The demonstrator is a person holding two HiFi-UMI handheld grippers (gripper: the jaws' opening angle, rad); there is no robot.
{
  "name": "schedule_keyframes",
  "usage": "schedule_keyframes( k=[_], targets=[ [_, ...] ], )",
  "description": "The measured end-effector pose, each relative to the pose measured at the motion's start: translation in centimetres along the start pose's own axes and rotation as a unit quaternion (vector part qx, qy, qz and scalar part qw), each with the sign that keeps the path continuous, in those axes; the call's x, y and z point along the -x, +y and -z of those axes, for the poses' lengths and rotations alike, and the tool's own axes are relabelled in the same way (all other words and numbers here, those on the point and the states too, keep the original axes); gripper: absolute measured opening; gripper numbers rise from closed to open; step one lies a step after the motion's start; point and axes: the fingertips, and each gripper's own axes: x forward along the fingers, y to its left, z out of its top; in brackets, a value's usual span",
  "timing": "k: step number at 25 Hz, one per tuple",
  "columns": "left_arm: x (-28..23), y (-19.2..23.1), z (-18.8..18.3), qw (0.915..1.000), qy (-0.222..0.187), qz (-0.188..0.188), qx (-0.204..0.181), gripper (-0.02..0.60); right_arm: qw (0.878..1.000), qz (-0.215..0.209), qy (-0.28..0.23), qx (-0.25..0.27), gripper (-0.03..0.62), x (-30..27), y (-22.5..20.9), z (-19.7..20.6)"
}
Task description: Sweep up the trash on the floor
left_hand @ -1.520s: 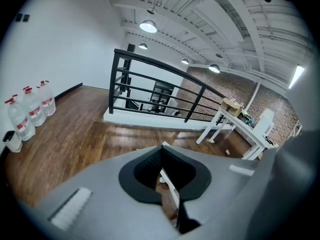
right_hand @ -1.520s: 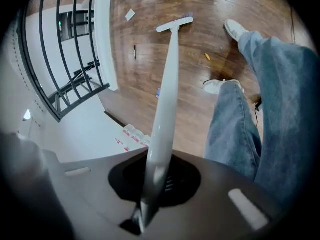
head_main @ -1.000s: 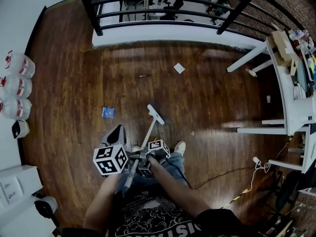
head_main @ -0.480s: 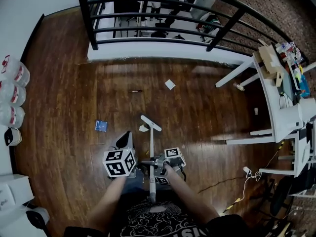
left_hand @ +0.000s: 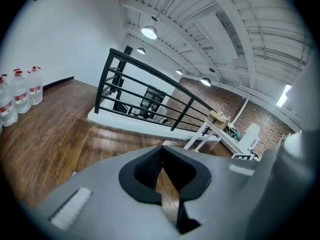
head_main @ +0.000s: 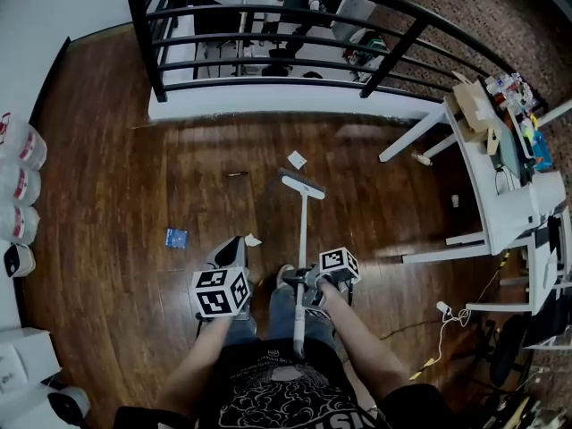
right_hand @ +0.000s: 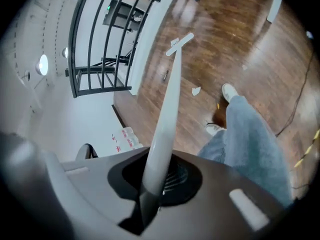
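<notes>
A broom with a long white handle (head_main: 302, 266) points straight ahead of the person. Its head (head_main: 303, 184) rests on the dark wood floor just short of a white paper square (head_main: 296, 160). My right gripper (head_main: 310, 286) is shut on the handle, which runs up between its jaws (right_hand: 159, 149). A small white scrap (head_main: 253, 239) lies left of the handle and a blue packet (head_main: 176, 237) farther left. A thin dark stick (head_main: 237, 174) lies near the railing. My left gripper (head_main: 228, 284) is shut with nothing showing between its jaws (left_hand: 161, 171), which point at the railing.
A black railing (head_main: 268, 38) on a white kerb closes the far side. White table legs (head_main: 420, 137) and a cluttered white table (head_main: 514, 177) stand on the right. Water bottles (head_main: 16, 186) line the left wall. A cable (head_main: 402, 327) trails at lower right. A white shoe (head_main: 284, 275) is beside the handle.
The broom head has swung from the left to straight ahead and reached out toward the white paper square. The person has stepped forward, and both grippers have shifted right.
</notes>
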Motion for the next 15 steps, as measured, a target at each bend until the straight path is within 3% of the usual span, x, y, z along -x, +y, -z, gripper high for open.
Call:
schedule_keyframes(
  k=[6,15],
  targets=[
    [-4.5,-2.5,-1.0,1.0,0.0,0.001,-0.005,0.005,1.0,-0.007,-0.026,0.012,0.02,2.9,1.9,-8.4],
    [-13.6,-4.7,-4.1,0.999,0.009,-0.044,0.008,0.005,1.0,-0.008,-0.01,0.007,0.023,5.4,4.7,-22.5]
  ],
)
